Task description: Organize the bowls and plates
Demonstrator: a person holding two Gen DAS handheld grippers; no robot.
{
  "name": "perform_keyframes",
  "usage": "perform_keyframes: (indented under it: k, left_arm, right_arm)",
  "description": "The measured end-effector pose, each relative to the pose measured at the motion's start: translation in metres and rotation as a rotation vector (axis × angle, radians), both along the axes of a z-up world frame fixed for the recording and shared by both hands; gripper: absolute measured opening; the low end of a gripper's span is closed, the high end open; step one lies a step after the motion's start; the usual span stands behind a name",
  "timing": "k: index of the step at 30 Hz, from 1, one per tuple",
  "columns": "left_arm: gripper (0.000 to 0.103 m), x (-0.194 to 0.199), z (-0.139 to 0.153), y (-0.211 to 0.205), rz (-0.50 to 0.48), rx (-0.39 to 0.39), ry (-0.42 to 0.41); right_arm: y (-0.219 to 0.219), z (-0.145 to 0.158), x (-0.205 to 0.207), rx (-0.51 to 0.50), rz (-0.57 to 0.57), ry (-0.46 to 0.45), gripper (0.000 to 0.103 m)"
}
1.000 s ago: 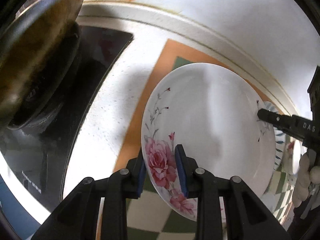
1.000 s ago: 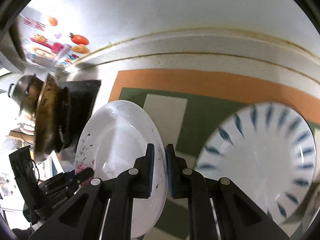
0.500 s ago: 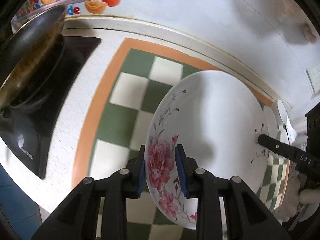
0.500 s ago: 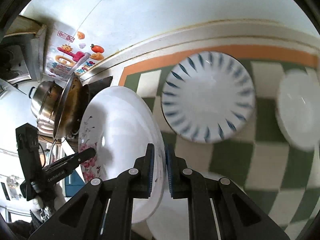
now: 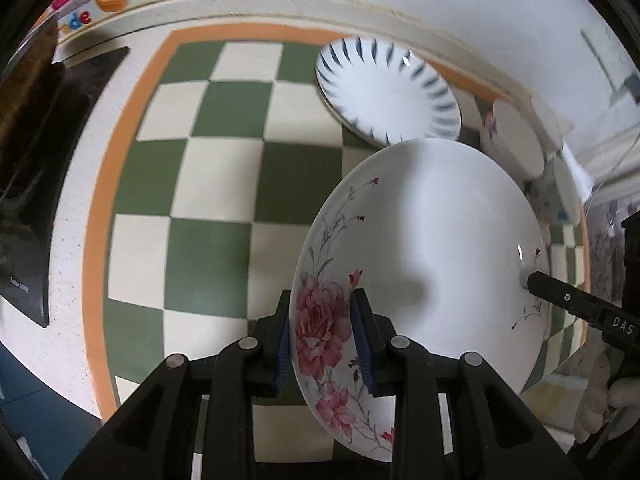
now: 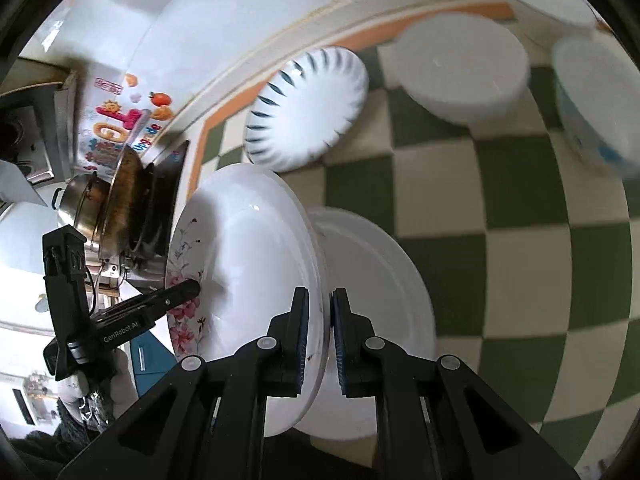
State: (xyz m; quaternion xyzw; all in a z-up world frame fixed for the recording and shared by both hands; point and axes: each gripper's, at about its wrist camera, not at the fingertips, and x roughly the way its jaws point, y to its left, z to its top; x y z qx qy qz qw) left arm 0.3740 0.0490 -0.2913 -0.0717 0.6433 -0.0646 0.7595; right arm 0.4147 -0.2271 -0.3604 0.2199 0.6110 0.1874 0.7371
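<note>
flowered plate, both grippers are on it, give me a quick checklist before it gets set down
1. Left gripper clamped on the flowered plate rim: ok.
2. Right gripper clamped on the opposite rim: ok.
3. Plate level: not ok, it is tilted.
4. Plain white plate right below it, free on top for stacking: ok.
5. Clear of the blue-striped plate: ok.
6. Gap above the white plate: cannot tell.
</note>
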Motion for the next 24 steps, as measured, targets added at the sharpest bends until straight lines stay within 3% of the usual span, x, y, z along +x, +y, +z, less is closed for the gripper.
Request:
perform_keyframes:
  k: [9, 24]
  left_arm:
    - [0.025, -0.005, -0.024, -0.025, -0.036, 0.043, 0.071]
    - [0.027, -0.001, -0.05, -0.047, -0.03, 0.131, 0.107]
  right_arm:
    - [-0.013, -0.034, -0.017, -0.033, 0.002, 0.07, 0.014]
    - [-0.019, -0.045, -0.023, -0.04, 0.006, 0.122, 0.014]
